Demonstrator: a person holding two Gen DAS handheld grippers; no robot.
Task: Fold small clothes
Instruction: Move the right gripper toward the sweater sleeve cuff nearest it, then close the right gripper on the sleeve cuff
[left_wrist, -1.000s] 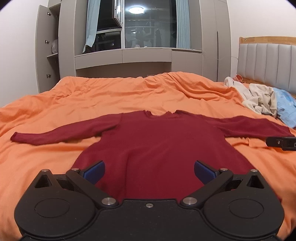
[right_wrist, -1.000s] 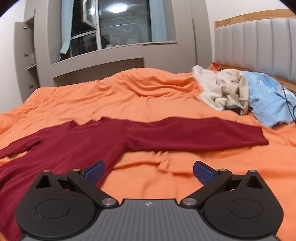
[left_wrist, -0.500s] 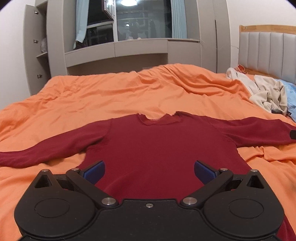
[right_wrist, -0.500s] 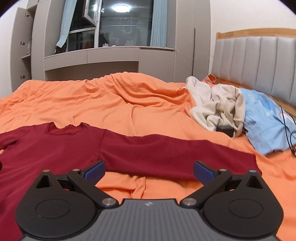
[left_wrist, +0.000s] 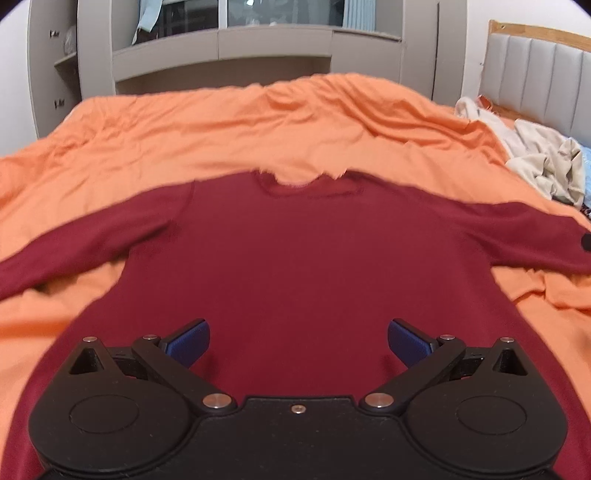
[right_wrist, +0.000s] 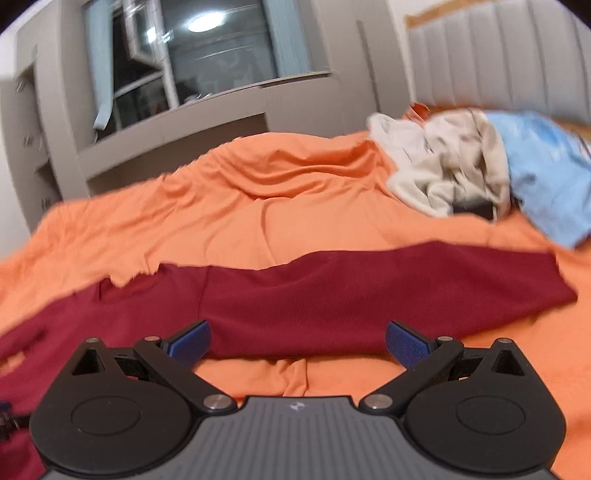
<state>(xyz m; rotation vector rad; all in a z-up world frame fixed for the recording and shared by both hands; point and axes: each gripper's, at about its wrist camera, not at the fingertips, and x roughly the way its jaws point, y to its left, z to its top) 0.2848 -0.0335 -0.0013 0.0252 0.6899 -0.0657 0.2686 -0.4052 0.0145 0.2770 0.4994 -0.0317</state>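
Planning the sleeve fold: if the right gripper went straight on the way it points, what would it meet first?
Most likely the red shirt's sleeve, lying flat across the orange bedcover ahead of the open right gripper; depth is uncertain.

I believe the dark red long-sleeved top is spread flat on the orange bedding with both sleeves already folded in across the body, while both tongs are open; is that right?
Not quite. The dark red top does lie flat on the orange bedding, but its sleeves are stretched out to either side, not folded in. The left wrist view shows both; the right wrist view shows one sleeve extended. Left tongs and right tongs are open.
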